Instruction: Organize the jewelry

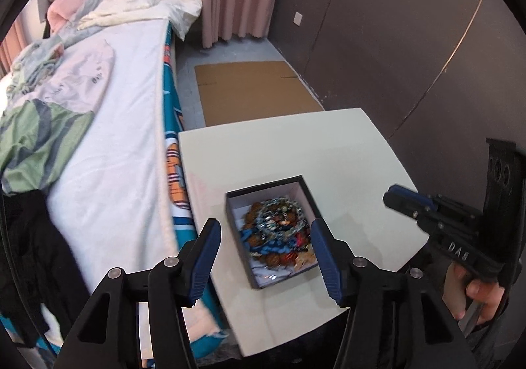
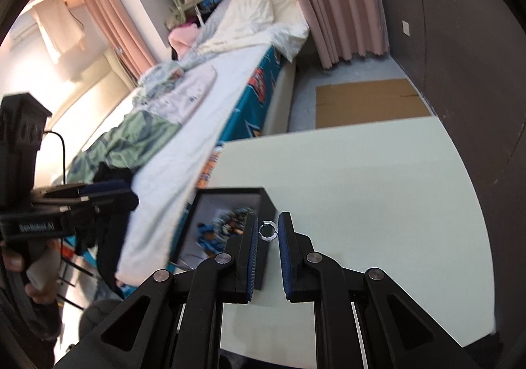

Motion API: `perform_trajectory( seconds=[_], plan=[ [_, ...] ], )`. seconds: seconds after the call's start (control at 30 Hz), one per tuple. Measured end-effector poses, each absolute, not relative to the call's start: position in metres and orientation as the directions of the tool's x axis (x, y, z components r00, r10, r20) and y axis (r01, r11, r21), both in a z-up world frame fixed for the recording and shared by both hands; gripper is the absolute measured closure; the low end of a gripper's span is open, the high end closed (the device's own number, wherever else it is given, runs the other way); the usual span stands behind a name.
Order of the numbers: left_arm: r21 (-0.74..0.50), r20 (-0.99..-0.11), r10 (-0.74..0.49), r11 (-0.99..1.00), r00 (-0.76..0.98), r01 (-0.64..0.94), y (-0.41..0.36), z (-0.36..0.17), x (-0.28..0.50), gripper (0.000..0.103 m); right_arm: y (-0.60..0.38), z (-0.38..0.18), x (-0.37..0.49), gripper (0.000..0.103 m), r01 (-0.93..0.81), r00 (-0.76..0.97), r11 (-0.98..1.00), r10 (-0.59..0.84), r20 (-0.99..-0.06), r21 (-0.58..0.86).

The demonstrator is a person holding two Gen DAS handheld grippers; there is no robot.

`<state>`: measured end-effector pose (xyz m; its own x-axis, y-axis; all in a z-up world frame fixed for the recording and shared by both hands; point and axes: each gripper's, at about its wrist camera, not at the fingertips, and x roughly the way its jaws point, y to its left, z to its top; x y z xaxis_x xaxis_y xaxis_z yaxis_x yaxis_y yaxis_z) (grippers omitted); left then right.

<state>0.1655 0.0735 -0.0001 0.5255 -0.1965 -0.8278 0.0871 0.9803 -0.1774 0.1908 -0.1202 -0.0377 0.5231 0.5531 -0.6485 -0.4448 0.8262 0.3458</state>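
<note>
A black open box (image 1: 263, 186) with a white lining sits on the white table (image 1: 296, 145), near its left edge. A tangled heap of beaded bracelets and necklaces (image 1: 279, 231) fills it. My left gripper (image 1: 265, 226) hovers over the box, open, with nothing between its blue pads. My right gripper (image 2: 267, 221) is shut on a small silver ring (image 2: 268, 231), pinched at the fingertips just right of the box (image 2: 230, 190) and above the table (image 2: 361, 188). In the left wrist view, the right gripper (image 1: 394, 196) is off to the box's right.
A bed (image 1: 115, 138) with a white sheet and crumpled clothes runs along the table's left side. Flat cardboard (image 1: 253, 89) lies on the floor beyond the table. A dark wall (image 1: 394, 40) stands to the right. A person's hand (image 1: 476, 296) holds the right gripper's handle.
</note>
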Motion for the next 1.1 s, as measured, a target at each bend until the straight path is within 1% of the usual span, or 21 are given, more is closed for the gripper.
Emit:
perform_trajectory(
  seconds=[0.17,0.3,0.33,0.37,0.4,0.43,0.47,0.5,0.57,0.7,0.83,0.9,0.97,1.07,1.1],
  plan=[
    [-0.162,-0.816,-0.17,0.985,0.552,0.063,0.094,0.014,0.144,0.044,-0.099,-0.029,0.185,0.089,-0.483,0.512,0.793,0.6,-0.615,0.372],
    [-0.153,-0.805,-0.153,0.987,0.573,0.048,0.107,0.024,0.128,0.039,-0.084,-0.022,0.184,0.088,-0.509,0.52,0.773,0.626,-0.581,0.378],
    [-0.154,-0.798,-0.15,0.987,0.583,0.044,0.11,0.028,0.123,0.039,-0.081,-0.02,0.184,0.08,-0.513,0.516,0.772,0.626,-0.584,0.375],
    [-0.155,-0.794,-0.148,0.987,0.59,0.04,0.112,0.031,0.12,0.038,-0.076,-0.018,0.186,0.063,-0.512,0.514,0.776,0.62,-0.593,0.367],
    [-0.159,-0.789,-0.149,0.987,0.597,0.036,0.114,0.035,0.116,0.037,-0.073,-0.014,0.186,0.051,-0.511,0.523,0.783,0.611,-0.594,0.354],
    [-0.164,-0.783,-0.151,0.986,0.603,0.034,0.115,0.037,0.114,0.036,-0.074,-0.01,0.185,0.028,-0.514,0.53,0.78,0.616,-0.584,0.356],
    [-0.17,-0.774,-0.155,0.985,0.615,0.033,0.116,0.041,0.11,0.033,-0.078,-0.007,0.183,0.018,-0.518,0.53,0.769,0.632,-0.565,0.374],
    [-0.178,-0.755,-0.16,0.983,0.636,0.036,0.117,0.047,0.105,0.029,-0.081,-0.004,0.182,0.018,-0.52,0.527,0.759,0.646,-0.552,0.391],
    [-0.178,-0.734,-0.161,0.983,0.66,0.042,0.116,0.053,0.098,0.024,-0.087,0.003,0.18,0.018,-0.514,0.522,0.752,0.656,-0.544,0.413],
    [-0.199,-0.702,-0.184,0.978,0.689,0.058,0.112,0.062,0.087,0.021,-0.095,0.009,0.169,0.018,-0.491,0.54,0.784,0.616,-0.573,0.38],
    [-0.209,-0.679,-0.201,0.975,0.706,0.077,0.104,0.065,0.078,0.02,-0.106,0.015,0.152,0.018,-0.473,0.558,0.809,0.581,-0.593,0.348],
    [-0.215,-0.667,-0.211,0.973,0.714,0.087,0.1,0.068,0.073,0.019,-0.113,0.017,0.143,0.013,-0.469,0.56,0.817,0.569,-0.603,0.335],
    [-0.224,-0.647,-0.221,0.97,0.729,0.096,0.095,0.071,0.065,0.019,-0.121,0.016,0.138,0.001,-0.47,0.534,0.805,0.587,-0.609,0.363],
    [-0.239,-0.615,-0.227,0.966,0.755,0.097,0.091,0.075,0.054,0.01,-0.134,0.019,0.124,0.0,-0.451,0.562,0.825,0.56,-0.609,0.341],
    [-0.241,-0.604,-0.227,0.966,0.764,0.096,0.089,0.076,0.05,0.008,-0.137,0.02,0.12,0.0,-0.45,0.566,0.828,0.554,-0.611,0.335]
  ],
)
